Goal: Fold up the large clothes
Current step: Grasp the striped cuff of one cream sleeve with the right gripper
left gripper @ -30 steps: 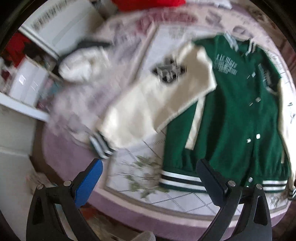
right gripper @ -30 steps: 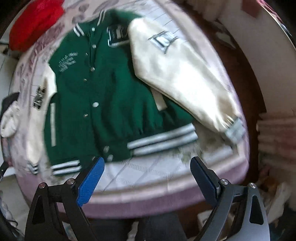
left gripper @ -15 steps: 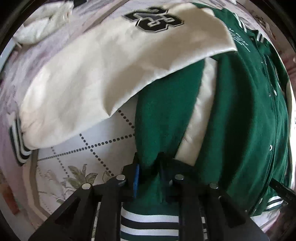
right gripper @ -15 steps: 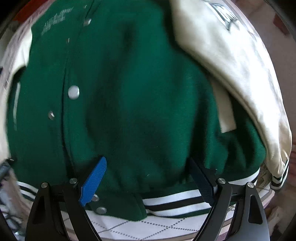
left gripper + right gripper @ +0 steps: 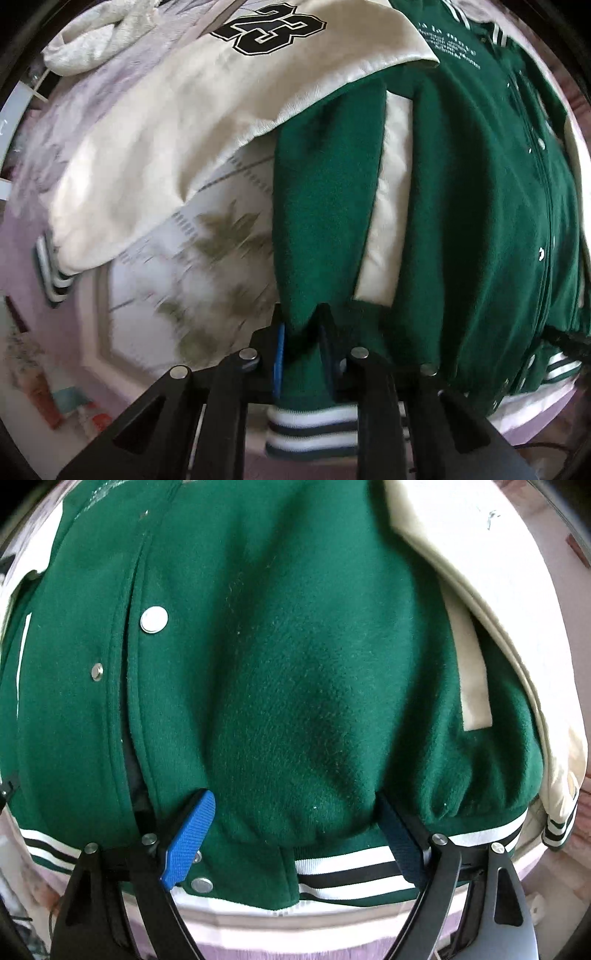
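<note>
One large green varsity jacket (image 5: 295, 672) is being shown spread front-up on a bed cover (image 5: 192, 295) printed with leaves and dotted lines, and most of both views is being filled by it. Its long axis is running from the striped hem (image 5: 362, 871), nearest the cameras, up to the collar (image 5: 476, 22) at the far end, so the garment is pointing away from the person. The cream left sleeve (image 5: 192, 122), marked with a black number patch (image 5: 269, 29), is lying angled out to the side, its striped cuff (image 5: 51, 273) resting on the cover well apart from the body. A cream pocket strip (image 5: 388, 206) is being seen between two green folds.

The left gripper (image 5: 301, 350) is being held pressed together on a raised fold of green cloth just above the hem, though the jaws are easing open slightly. The right gripper (image 5: 295, 834) is being held spread wide over the hem beside the snap-button placket (image 5: 153, 619), with green cloth bulging between its fingers (image 5: 188, 838); the jaws are closing, and the pads are not yet pinching the cloth.
</note>
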`<action>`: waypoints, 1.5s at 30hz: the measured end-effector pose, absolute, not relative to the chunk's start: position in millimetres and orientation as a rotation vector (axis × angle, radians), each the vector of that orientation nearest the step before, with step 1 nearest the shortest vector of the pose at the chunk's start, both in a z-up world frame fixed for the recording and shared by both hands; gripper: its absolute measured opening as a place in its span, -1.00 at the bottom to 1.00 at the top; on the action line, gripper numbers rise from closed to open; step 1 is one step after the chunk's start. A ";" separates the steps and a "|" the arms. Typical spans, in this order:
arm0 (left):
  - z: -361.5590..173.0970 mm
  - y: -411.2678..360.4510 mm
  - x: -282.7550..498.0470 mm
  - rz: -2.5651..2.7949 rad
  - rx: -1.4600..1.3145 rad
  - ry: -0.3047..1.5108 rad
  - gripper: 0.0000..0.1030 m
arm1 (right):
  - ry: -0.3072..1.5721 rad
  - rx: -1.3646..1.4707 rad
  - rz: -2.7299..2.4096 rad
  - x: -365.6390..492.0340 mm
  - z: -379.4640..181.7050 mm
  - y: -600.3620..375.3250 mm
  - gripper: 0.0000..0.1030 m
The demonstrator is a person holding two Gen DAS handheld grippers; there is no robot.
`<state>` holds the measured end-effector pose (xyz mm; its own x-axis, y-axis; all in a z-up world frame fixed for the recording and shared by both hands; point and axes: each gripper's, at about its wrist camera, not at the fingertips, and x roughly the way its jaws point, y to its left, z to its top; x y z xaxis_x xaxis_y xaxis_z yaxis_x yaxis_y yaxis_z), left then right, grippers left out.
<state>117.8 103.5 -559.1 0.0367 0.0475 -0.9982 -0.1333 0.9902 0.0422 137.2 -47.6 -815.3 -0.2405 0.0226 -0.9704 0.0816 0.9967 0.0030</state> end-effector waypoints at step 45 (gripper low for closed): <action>-536.3 218.1 234.8 0.430 -0.698 1.362 0.63 | 0.964 0.739 -0.253 350.5 -619.6 -144.2 -0.70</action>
<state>234.8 218.1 -536.3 0.1776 -0.1125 -0.9776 -0.6537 0.7291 -0.2027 350.5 -144.2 -619.6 0.5638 0.1196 -0.8172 0.5056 0.7324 0.4560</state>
